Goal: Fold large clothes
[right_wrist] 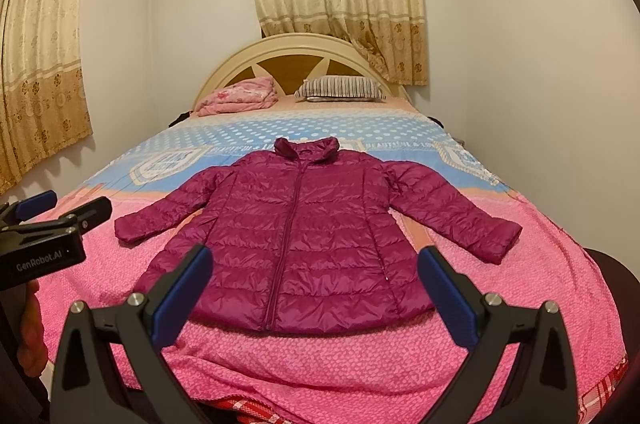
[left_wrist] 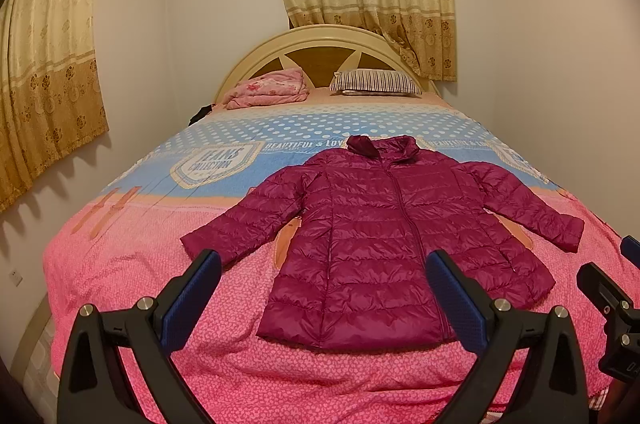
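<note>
Nothing folded yet: magenta puffer jacket (right_wrist: 304, 240) spread flat on the bed (right_wrist: 360, 376), zipped apparently, sleeves out to both sides. Left gripper (left_wrist: 322, 274) and right gripper (right_wrist: 314, 268) wide apart, empty, above the hem. Every fold left to make.

You're looking at a bed (left_wrist: 120, 264) with a rounded cream headboard (left_wrist: 320, 44), covered by a spread (right_wrist: 320, 364) that's pink up front and dotted blue farther back. Flat on it, there's a magenta quilted jacket (left_wrist: 380, 244), zipped, front up, collar toward the headboard, both sleeves angled out to the sides. Up at the head, a folded pink blanket (left_wrist: 266, 88) sits to the left, with a striped pillow (left_wrist: 374, 82) beside it to the right.
</note>
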### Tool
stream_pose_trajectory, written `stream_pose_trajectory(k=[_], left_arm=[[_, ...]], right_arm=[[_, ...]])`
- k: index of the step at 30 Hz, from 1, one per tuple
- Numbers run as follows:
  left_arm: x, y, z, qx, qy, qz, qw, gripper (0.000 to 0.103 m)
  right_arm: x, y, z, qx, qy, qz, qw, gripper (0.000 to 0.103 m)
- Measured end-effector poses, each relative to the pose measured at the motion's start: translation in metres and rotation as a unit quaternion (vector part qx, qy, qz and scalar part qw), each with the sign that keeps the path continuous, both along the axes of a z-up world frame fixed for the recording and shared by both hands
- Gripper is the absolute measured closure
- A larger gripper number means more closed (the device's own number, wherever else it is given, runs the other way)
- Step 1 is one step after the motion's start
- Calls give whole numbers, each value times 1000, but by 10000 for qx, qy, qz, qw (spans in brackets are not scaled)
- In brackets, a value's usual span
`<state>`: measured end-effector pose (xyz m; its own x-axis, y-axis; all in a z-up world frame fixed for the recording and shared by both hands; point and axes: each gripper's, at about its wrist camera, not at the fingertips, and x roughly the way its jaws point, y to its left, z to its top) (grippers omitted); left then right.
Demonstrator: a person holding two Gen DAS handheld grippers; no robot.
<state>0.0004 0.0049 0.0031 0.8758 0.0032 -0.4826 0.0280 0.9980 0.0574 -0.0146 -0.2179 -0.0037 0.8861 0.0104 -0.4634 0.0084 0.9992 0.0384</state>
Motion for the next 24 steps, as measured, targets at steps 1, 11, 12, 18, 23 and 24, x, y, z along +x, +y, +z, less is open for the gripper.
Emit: stream_pose_trajectory(k=[1, 11, 12, 18, 23, 24], left_arm=[[0, 0, 0, -3, 3, -4, 10000, 1], [0, 2, -1, -13, -2, 20, 10000, 1], [1, 3, -2, -18, 0, 31, 10000, 1], [1, 3, -2, -26, -1, 39, 10000, 1], [2, 3, -2, -25, -3, 40, 10000, 1], [2, 3, -2, -25, 0, 38, 10000, 1]], right_arm=[[0, 0, 0, -5, 0, 2, 10000, 0], [0, 0, 0, 30, 34, 31, 10000, 0], [0, 1, 0, 24, 32, 33, 10000, 0], [1, 0, -1, 41, 43, 33, 10000, 0], [0, 1, -1, 59, 48, 43, 10000, 0], [0, 1, -1, 61, 51, 48, 10000, 0]])
